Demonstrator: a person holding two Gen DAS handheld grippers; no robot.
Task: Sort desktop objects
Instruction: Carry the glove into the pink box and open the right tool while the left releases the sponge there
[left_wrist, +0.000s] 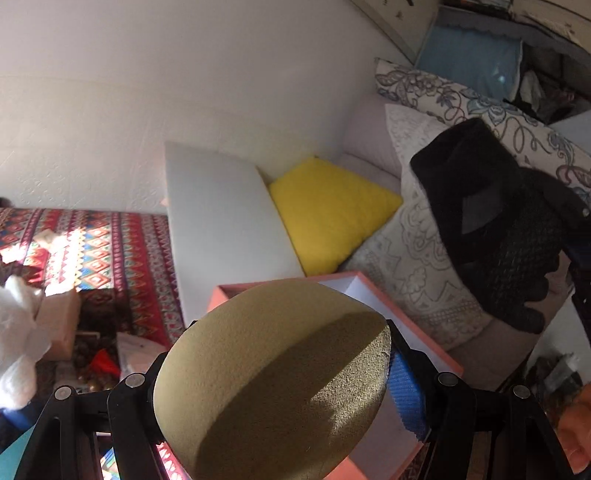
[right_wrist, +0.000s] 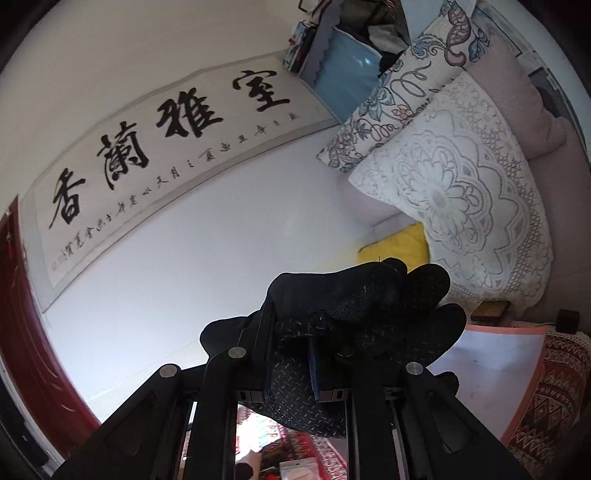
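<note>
The left gripper pinches a tan egg-shaped sponge between its black fingers, jaws spread only as wide as the sponge. Directly behind the sponge sits the pink open box, white inside. Beyond the box lies a yellow cushion, with a lace pillow to the right of it. The right gripper is clamped on a black glove, held above the pink box.

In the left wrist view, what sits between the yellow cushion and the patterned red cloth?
A plain white flat panel stands between the yellow cushion and the patterned red cloth; only the left wrist view shows that stretch.
</note>
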